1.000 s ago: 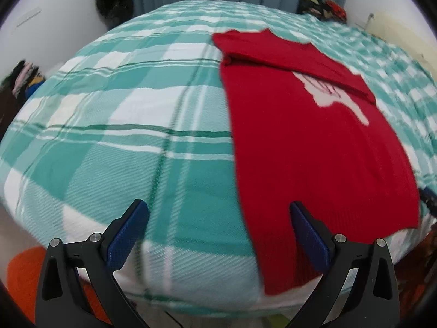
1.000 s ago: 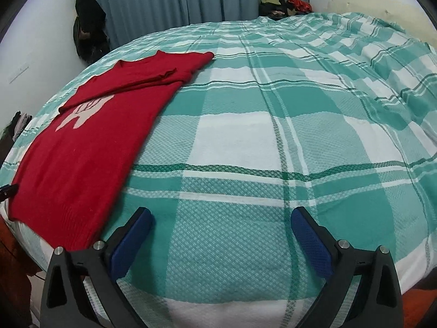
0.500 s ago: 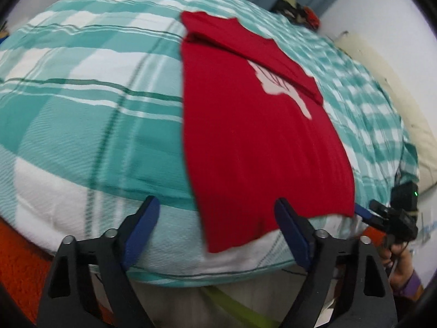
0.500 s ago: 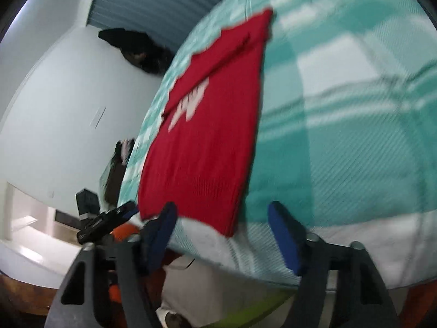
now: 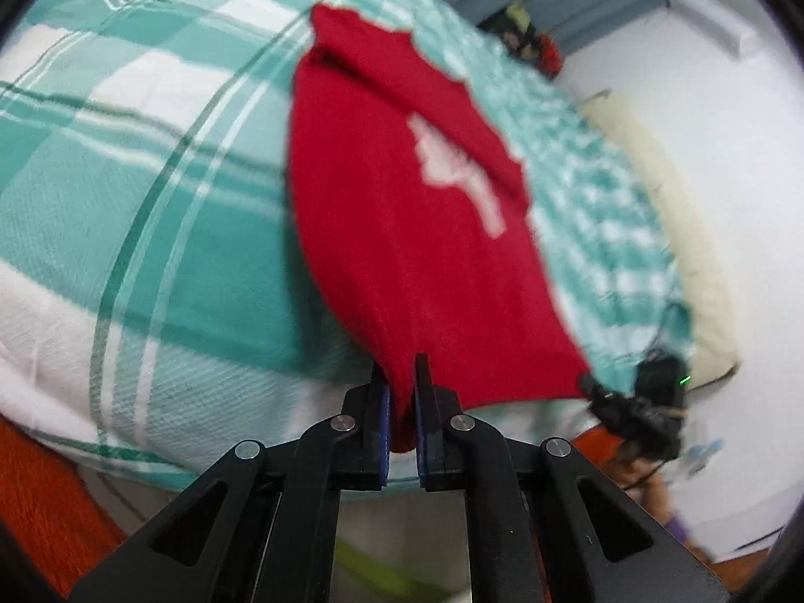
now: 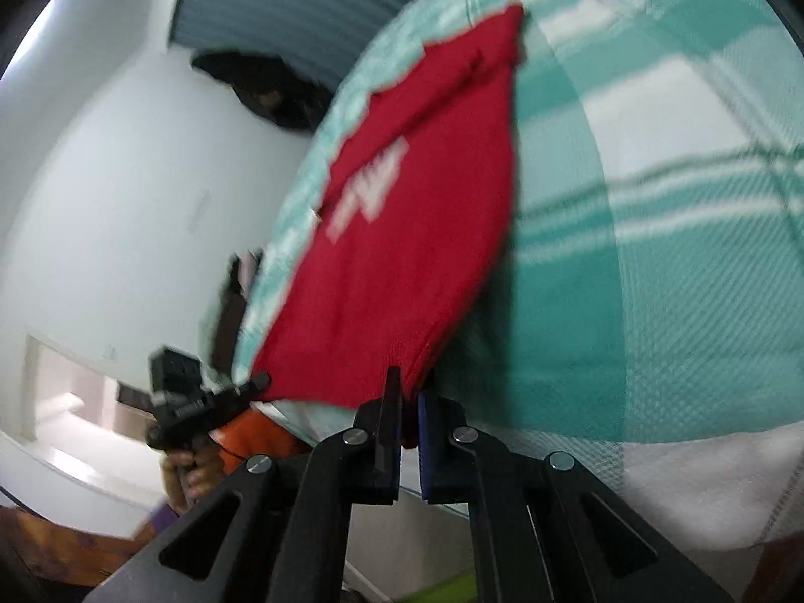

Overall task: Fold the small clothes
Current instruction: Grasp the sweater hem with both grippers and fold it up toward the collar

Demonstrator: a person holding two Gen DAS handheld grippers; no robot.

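A red knit sweater point(image 5: 402, 211) with a white print lies lengthwise on the bed, its sleeves folded across the far end. My left gripper point(image 5: 401, 402) is shut on the sweater's near hem corner at the bed's edge. My right gripper point(image 6: 409, 404) is shut on the other near hem corner of the sweater point(image 6: 417, 231). Each gripper also shows in the other's view: the right one point(image 5: 598, 392) and the left one point(image 6: 251, 384), both pinching the hem. The near hem is lifted slightly off the bed.
The bed point(image 5: 151, 211) has a teal and white plaid cover point(image 6: 653, 251). An orange rug point(image 5: 45, 497) lies on the floor below. Grey curtains point(image 6: 301, 5) and dark hanging clothes point(image 6: 271, 95) are at the far wall. A cream pillow point(image 5: 688, 251) lies along the wall.
Both grippers moved in to the sweater's near hem corners and closed on them. They were open half a second ago. The hem now rises off the bed edge.
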